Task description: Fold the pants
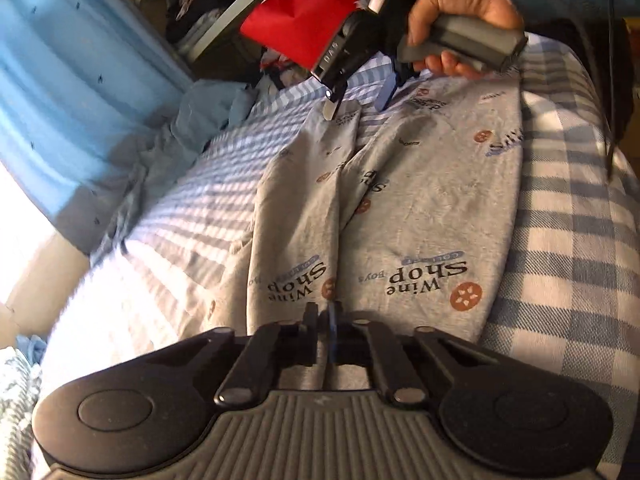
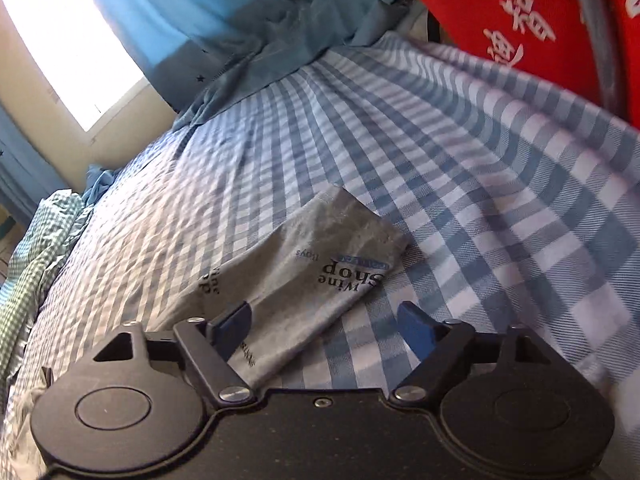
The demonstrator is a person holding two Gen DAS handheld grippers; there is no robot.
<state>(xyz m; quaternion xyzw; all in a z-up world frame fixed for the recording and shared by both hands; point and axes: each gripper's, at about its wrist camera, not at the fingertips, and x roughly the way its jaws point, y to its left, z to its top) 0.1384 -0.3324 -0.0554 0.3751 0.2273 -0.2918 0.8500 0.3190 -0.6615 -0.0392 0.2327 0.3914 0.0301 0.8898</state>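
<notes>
Pants point(image 1: 400, 208) flat on checked bedsheet point(image 1: 580, 280), left claw point(image 1: 325, 316) pinching fabric — right claw point(image 2: 324, 320) spread

**Where things lie on the bed**

The grey cotton pants with printed words point(image 1: 420, 208) lie flat on the blue and white checked bed sheet point(image 1: 568, 264), near one side edge of the bed. The two legs lie side by side.

The left gripper point(image 1: 325, 316) sits at one end of the pants, its tips pressed together on the cloth. The right gripper point(image 2: 326, 320) is over the far end, its tips apart, with one leg end between them.

A crumpled blue curtain point(image 2: 256, 56) rests on the far edge of the bed. A red cloth bag point(image 2: 520, 20) stands past the end of the bed.
</notes>
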